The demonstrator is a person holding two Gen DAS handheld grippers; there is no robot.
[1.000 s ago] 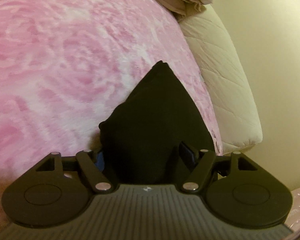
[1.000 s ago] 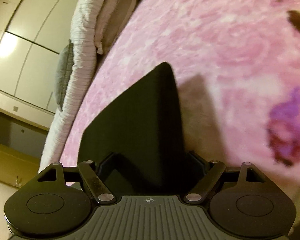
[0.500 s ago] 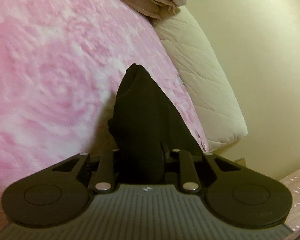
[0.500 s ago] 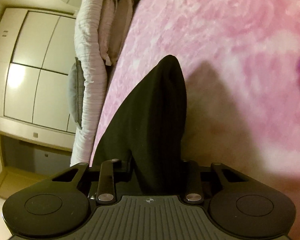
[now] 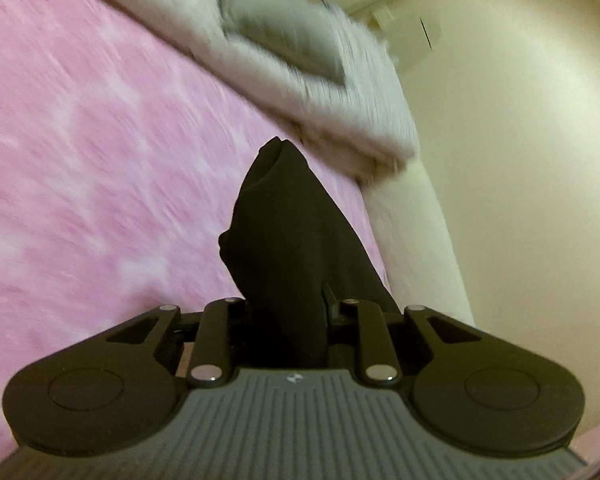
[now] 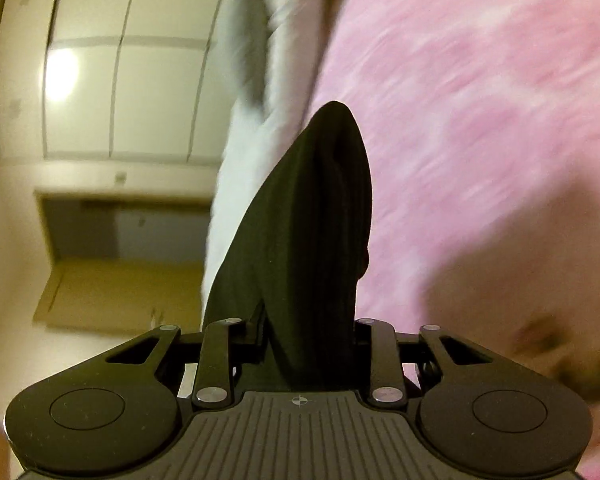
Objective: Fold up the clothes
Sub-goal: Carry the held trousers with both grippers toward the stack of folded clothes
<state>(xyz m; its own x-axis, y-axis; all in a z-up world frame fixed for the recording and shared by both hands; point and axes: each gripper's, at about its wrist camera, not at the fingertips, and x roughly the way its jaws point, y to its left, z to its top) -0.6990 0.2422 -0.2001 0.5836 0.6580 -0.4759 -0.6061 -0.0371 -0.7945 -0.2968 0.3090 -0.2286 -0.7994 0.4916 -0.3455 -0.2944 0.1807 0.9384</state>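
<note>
Both grippers closed in since 1 s ago: fingers were wide apart then, & now the left gripper (image 5: pixel 286 312) pinched the black garment (image 5: pixel 296 240) tight, & the right gripper (image 6: pixel 306 332) pinched its own bit of the same black cloth (image 6: pixel 312 220). Views had swung too, so the grey pillow (image 5: pixel 288 40) & white quilt (image 5: pixel 340 112) showed more, w/ lots of blur. Garment hung up from the jaws in each view, over the pink blanket (image 5: pixel 80 140) on the bed. What could go wrong, I think: the cloth was thin & bunched, so a fast swing could pull it out of one pinch, & then the fold would come out crooked or flop on the blanket. Cupboard doors (image 6: pixel 120 80) were behind. No brand, label or writing could be read anywhere.
</note>
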